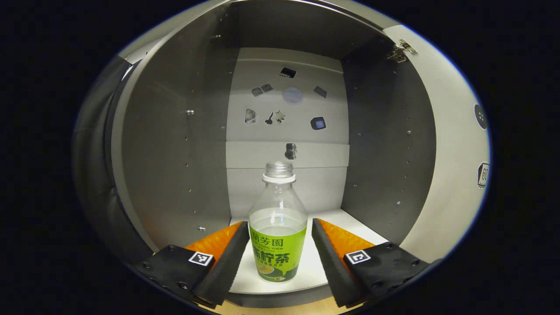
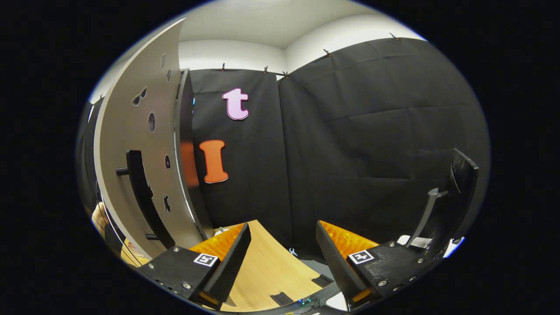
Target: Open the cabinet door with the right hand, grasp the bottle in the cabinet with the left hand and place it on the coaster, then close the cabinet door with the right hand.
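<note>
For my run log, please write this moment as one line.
door: open | bottle: upright in cabinet, between left gripper fingers, not clamped | right gripper: open, off handle | next: probably grasp bottle

One bottle [image 1: 277, 227], one cabinet [image 1: 175, 144] (door [image 2: 131, 144] open), two grippers, one handle [image 2: 142, 197].
</note>
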Tool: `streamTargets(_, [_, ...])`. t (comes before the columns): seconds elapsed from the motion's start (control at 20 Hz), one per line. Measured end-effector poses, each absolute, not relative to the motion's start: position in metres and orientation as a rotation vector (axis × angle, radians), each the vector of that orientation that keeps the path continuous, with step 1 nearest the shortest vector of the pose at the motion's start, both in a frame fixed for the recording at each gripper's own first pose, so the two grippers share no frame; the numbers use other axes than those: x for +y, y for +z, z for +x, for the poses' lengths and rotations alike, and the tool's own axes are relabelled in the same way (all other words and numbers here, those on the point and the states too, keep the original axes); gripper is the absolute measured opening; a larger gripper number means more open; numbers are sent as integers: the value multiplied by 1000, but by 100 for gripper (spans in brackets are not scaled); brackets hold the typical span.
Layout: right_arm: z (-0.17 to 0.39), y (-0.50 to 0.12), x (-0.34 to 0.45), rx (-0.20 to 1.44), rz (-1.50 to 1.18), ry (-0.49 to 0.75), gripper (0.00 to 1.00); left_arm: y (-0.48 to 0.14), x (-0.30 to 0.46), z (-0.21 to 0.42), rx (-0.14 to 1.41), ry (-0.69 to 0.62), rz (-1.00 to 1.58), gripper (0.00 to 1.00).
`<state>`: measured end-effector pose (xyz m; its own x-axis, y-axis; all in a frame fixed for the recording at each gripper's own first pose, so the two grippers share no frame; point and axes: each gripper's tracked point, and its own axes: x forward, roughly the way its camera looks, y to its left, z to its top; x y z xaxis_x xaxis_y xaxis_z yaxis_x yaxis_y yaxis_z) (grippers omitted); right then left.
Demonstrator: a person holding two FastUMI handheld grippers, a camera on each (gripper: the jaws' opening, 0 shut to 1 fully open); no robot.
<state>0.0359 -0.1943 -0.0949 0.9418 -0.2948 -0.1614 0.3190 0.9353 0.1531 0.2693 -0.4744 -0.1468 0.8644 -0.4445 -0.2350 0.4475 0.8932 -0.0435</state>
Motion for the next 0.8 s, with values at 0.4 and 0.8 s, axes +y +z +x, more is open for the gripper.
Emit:
streamTargets(0.4, [35, -91, -191, 127, 174, -309, 93, -136, -457, 233, 247, -502, -15, 82])
streamTargets(0.8, [39, -94, -172, 131, 189, -279, 93, -129, -401, 157, 208, -534, 10, 82])
